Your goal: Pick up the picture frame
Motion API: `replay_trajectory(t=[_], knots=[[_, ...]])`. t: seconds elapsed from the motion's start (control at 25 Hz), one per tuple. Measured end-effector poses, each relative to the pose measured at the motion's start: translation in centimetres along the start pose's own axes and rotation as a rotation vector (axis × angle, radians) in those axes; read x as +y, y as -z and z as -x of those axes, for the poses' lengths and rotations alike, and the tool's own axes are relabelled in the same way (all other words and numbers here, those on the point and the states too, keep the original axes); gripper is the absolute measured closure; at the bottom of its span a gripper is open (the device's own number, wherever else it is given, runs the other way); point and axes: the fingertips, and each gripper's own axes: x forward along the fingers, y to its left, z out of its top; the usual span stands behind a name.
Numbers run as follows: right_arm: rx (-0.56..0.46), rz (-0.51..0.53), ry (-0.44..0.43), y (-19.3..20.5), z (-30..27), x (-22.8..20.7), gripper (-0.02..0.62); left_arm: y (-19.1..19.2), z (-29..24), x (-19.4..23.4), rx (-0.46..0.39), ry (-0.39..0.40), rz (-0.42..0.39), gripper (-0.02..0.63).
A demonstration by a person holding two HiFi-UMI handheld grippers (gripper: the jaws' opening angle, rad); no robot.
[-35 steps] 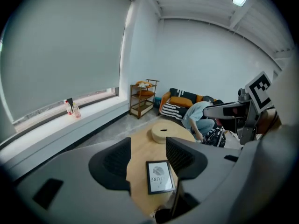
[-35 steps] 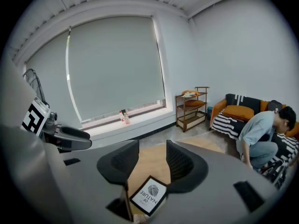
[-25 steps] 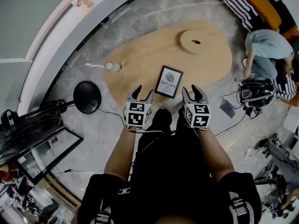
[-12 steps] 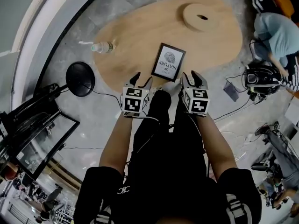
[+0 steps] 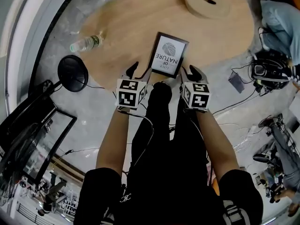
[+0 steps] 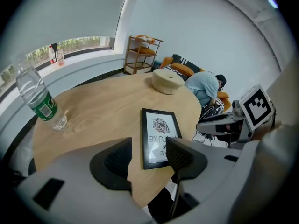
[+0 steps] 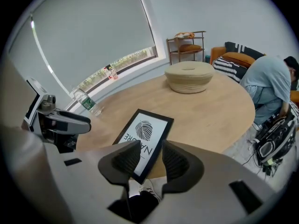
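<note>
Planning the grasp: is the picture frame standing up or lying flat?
Lying flat, face up: the picture frame rests on the wooden table, its print and lettering visible from above in the head view.

The frame [image 5: 168,55], in the upper middle of the head view, carries the words "OF NATURE" under an oval print. A smaller line above them is too small to read. The green label of the bottle [image 6: 41,101] cannot be read.

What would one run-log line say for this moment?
stage: approach | picture frame: flat on table | left gripper: open, empty | right gripper: open, jaws just been closing, nothing clamped between them
</note>
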Motion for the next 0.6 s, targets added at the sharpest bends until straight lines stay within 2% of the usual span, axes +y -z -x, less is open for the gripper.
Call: replay_trajectory(t=[0.32,0.6], knots=[[0.039,-0.062,0.003,0.3,-7.1,-1.6,0.442,0.3,-5.6,3.2,0.007,0.017,0.038,0.365],[0.114,-0.071,0.022,0.8,-9.6,-1.9,0.460,0.7,-6.8,4.4,0.020,0.014,0.061,0.365]])
